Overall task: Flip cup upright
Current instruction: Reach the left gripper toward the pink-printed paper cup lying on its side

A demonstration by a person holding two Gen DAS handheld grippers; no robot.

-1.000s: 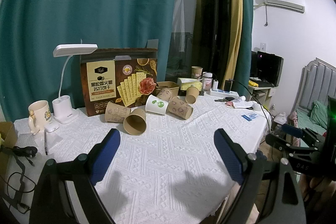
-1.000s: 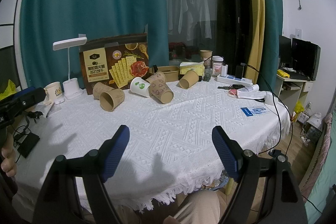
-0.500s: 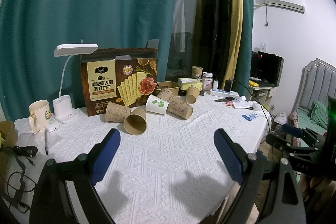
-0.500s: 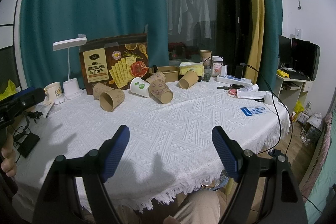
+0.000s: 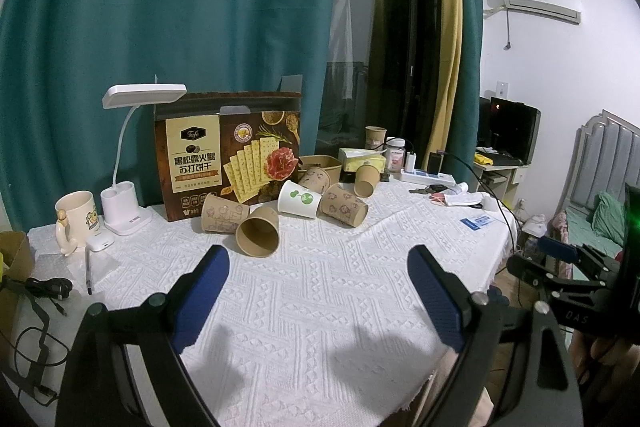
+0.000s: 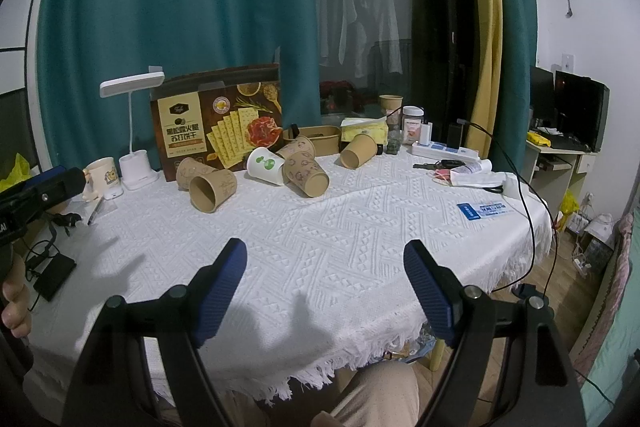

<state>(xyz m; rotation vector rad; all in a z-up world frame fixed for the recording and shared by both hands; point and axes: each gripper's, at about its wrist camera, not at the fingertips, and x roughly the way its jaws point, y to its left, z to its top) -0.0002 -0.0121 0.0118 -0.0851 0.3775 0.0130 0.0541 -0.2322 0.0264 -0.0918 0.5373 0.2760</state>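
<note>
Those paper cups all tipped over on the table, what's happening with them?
A person holds two sets of tongs, the left tongs and right tongs, both open and empty above the white tablecloth. The paper cups lie on their sides by the cracker box. None has been stood up yet.

The tabletop [image 5: 320, 307] has a white textured cloth over it, fringe hanging off the near edge. Toward the back there's a bunch of paper cups [image 5: 258, 237] tipped on their sides in front of a cracker box [image 5: 228, 159], with a white desk lamp [image 5: 120, 211] and a mug [image 5: 76, 215] off to the left. Right side has a power strip [image 6: 444, 149], some papers and a blue card [image 6: 484, 209].
</note>
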